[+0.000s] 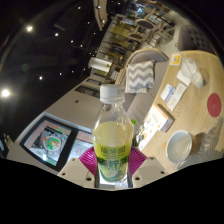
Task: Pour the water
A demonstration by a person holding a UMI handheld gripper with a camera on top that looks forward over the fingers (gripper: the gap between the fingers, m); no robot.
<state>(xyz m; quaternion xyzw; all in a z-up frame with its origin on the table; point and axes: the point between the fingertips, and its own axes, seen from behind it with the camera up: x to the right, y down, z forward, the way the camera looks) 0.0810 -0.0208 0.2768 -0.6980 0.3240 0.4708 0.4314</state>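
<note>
Gripper view: your fingers (112, 160) are closed on the bottle (112, 138), pink pads pressing its lower body so it stays upright and lifted above the bench (160, 125). The cup (179, 146) waits near the bench's front edge, likely the pour target.

Bottle (113, 137) base hidden below

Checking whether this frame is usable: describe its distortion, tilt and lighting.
Gripper view: strong fisheye bending, so the table curves and the whole scene sits tilted; ceiling lights glare as bright spots against a dark ceiling; the bottle, held in the gripper, is evenly lit and sharp; far shelves look small and hard to read.
</note>
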